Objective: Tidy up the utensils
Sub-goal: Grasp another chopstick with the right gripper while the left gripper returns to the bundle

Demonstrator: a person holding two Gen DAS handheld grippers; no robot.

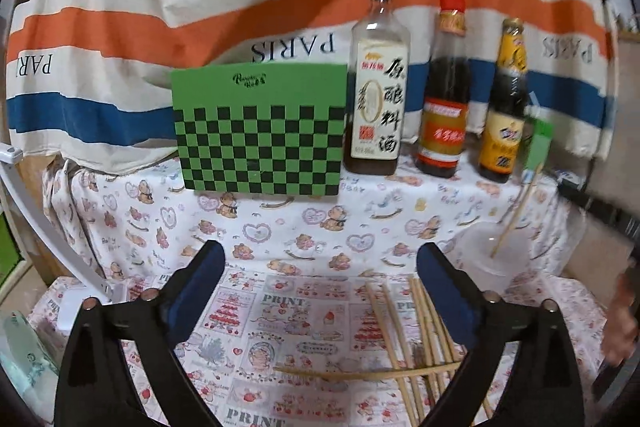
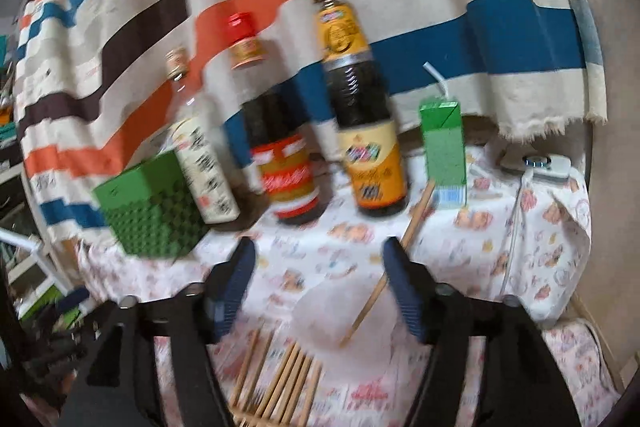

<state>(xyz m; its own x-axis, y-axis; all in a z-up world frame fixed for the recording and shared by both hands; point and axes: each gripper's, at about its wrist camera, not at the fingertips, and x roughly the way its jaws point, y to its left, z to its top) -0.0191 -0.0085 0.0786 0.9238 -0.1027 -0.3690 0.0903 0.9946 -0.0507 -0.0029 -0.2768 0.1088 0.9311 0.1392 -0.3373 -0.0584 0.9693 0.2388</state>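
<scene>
Several wooden chopsticks [image 1: 412, 327] lie loose on the printed tablecloth, one of them crosswise. In the left wrist view they sit just below and inside the right finger of my left gripper [image 1: 322, 263], which stands wide open with nothing between its pads. To the right, a single chopstick [image 1: 516, 213] leans in a clear plastic cup [image 1: 486, 255]. In the blurred right wrist view, my right gripper [image 2: 320, 275] is open just before that clear cup [image 2: 340, 311]. The leaning chopstick [image 2: 370, 303] is close by its right finger and is not gripped. The chopstick pile [image 2: 280, 379] lies below.
Three sauce bottles [image 1: 378, 99] stand along the back against a striped cloth. A green checkered box [image 1: 260, 131] is to their left and a green drink carton [image 2: 444, 151] with a straw to their right. A hand [image 1: 620, 323] shows at the right edge.
</scene>
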